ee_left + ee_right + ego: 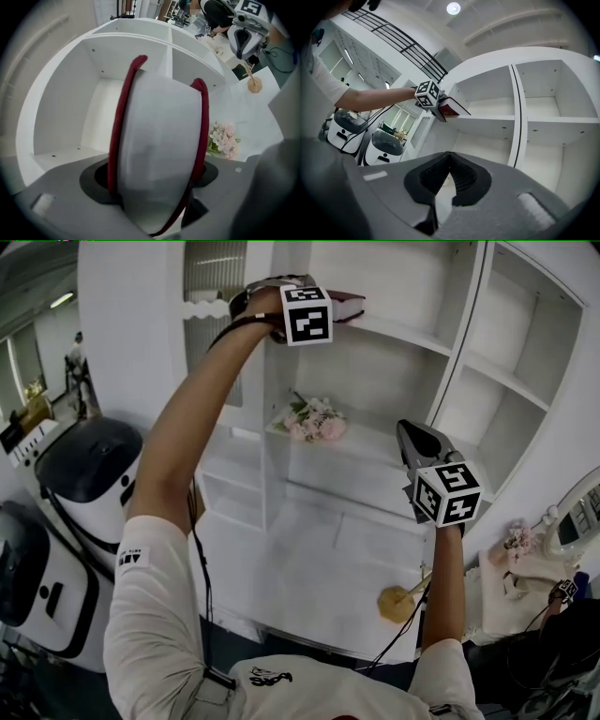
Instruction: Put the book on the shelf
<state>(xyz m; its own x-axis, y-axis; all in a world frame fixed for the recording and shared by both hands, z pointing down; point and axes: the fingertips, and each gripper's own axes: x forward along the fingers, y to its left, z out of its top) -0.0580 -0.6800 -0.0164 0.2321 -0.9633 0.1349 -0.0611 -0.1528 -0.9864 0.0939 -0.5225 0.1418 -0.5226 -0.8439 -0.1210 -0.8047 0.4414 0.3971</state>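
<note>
Reaching high, the left tool (323, 306) stands with jaws spread around the red-covered book (159, 140), now lying at the upper shelf's (403, 334) near edge, apparently to release it, while the closed, empty right tool (412, 439) waits lower right.

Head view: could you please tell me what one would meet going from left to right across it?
White machine → book → right gripper → small bouquet. The flowers on the lower shelf are left out, since they overlap the book's place in the order.
</note>
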